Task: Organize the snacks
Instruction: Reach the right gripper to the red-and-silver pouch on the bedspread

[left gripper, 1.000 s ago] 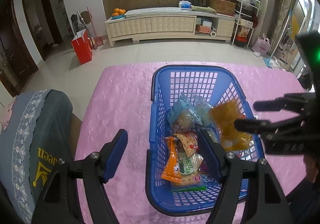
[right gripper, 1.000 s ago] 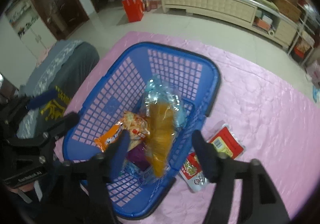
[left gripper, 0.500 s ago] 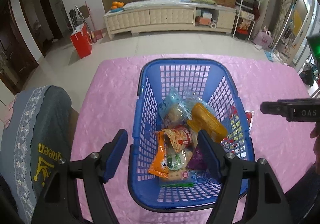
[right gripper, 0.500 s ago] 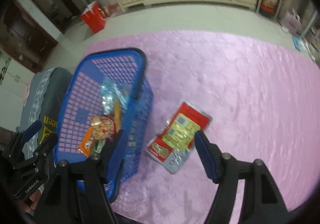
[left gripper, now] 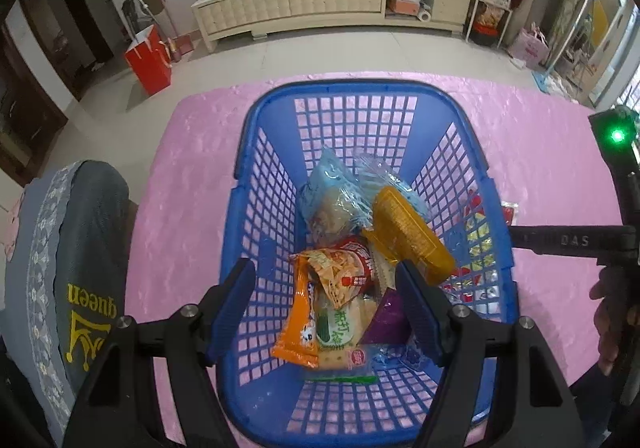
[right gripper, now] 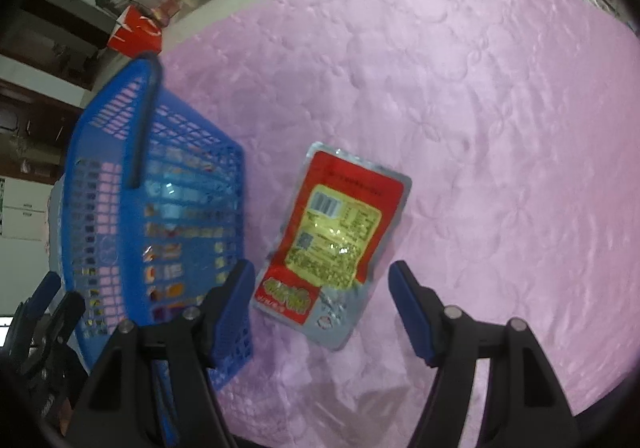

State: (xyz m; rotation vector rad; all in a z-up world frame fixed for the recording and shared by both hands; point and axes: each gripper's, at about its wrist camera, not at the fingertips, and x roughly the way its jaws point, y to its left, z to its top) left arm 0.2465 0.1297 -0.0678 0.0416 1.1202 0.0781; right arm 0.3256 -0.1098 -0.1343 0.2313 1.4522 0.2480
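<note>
Right gripper [right gripper: 322, 308] first: its fingers [right gripper: 236, 300] stand wide and empty, straddling the lower end of the red snack pouch [right gripper: 334, 236], which lies flat on the pink worktop [right gripper: 500, 128] just beside the blue basket [right gripper: 120, 208] at nine o'clock. Nothing is touching the pouch, as far as the view shows. The risk, as I judge it: that pouch is flat and slick, so fingers closing from above could skate over it or pinch the pink cloth with it, and the left-hand finger sits so near the basket wall that it could knock the basket. Over to the left gripper [left gripper: 326, 308]: fingers [left gripper: 416, 308] also wide, holding nothing, hanging above the basket's near end over the orange packet [left gripper: 298, 320] and the green-labelled packet [left gripper: 340, 324]. The amber packet [left gripper: 408, 232] leans at one o'clock, the clear blue bags [left gripper: 332, 184] at twelve. A careless dip here could crush those packets.
</note>
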